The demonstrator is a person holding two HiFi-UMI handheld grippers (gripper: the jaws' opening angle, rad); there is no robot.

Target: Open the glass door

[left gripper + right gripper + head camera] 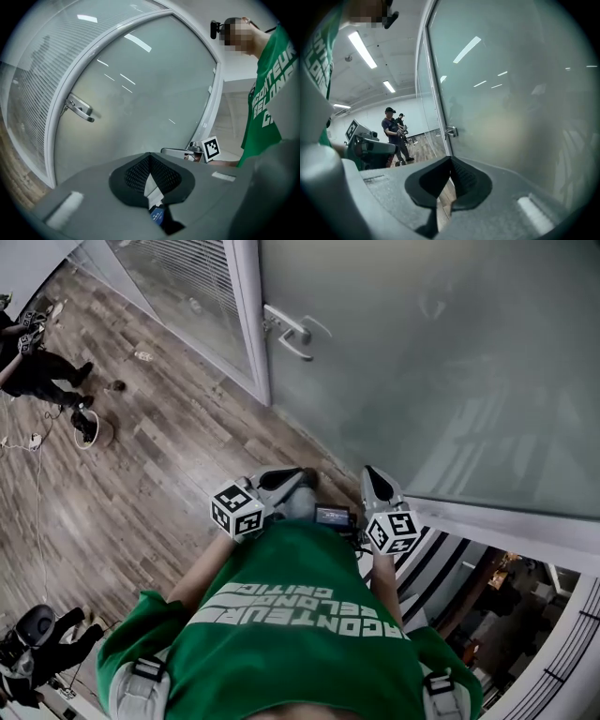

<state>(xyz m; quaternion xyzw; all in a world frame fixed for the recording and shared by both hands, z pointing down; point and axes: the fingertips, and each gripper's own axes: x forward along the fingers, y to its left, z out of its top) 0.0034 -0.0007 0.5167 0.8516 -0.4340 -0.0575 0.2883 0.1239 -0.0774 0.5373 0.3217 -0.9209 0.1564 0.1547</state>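
Note:
The frosted glass door [422, 362] stands closed ahead, with its silver lever handle [289, 331] by the white frame. The same handle [78, 108] shows at the left of the left gripper view and, small, the handle [451, 131] at the middle of the right gripper view. My left gripper [302, 476] and right gripper [370, 474] are held side by side close to my body, low and well short of the handle. Both left gripper [150, 157] and right gripper [451, 159] have their jaws together with nothing between them.
A white frame post [246, 315] separates the door from a glass panel with blinds [178, 287]. Wood floor [169, 456] runs left. People stand at the far left [37, 371] and lower left [37, 638]. A round object [89, 429] lies on the floor.

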